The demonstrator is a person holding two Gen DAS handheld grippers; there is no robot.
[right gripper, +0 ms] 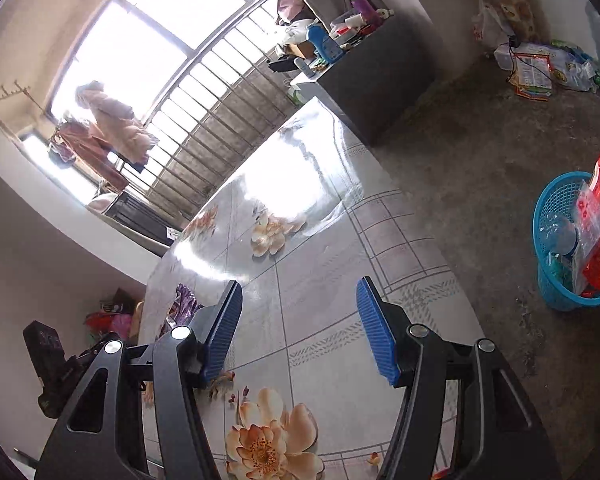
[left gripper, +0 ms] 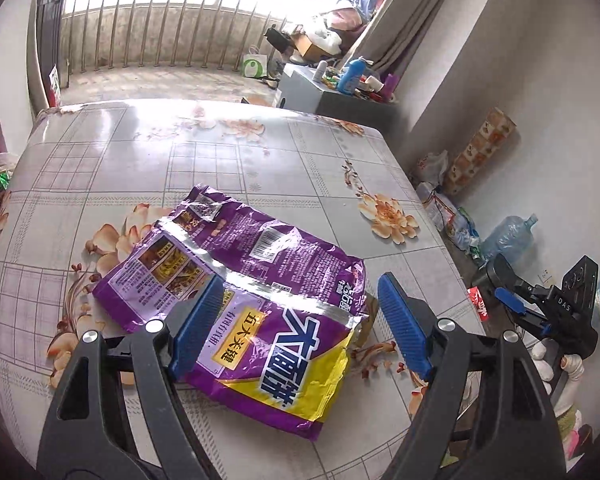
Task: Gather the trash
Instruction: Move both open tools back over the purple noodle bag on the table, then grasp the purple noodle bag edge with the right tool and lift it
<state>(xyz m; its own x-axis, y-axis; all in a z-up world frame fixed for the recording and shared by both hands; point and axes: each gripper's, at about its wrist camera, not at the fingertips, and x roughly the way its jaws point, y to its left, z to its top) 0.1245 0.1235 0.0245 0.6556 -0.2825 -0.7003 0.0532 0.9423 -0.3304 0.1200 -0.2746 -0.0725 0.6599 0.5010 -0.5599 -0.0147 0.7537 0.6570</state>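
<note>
On the table (left gripper: 140,152): one purple wrapper (left gripper: 260,280) under my spread left gripper (left gripper: 300,324); right gripper (right gripper: 300,328) gapes empty, one blue basket (right gripper: 548,280) nearby.

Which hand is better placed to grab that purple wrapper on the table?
Left. The left gripper has open jaws right over the purple wrapper; the right gripper faces bare table, wrapper off to its side.

Glossy foil wrapper (left gripper: 260,280), shiny tablecloth (left gripper: 140,152) — plastic basket (right gripper: 556,240)

A purple-and-yellow wrapper (left gripper: 268,304) lies on a grey-checked, peach-flowered tablecloth (left gripper: 180,152); the basket (right gripper: 556,292) is blue.
</note>
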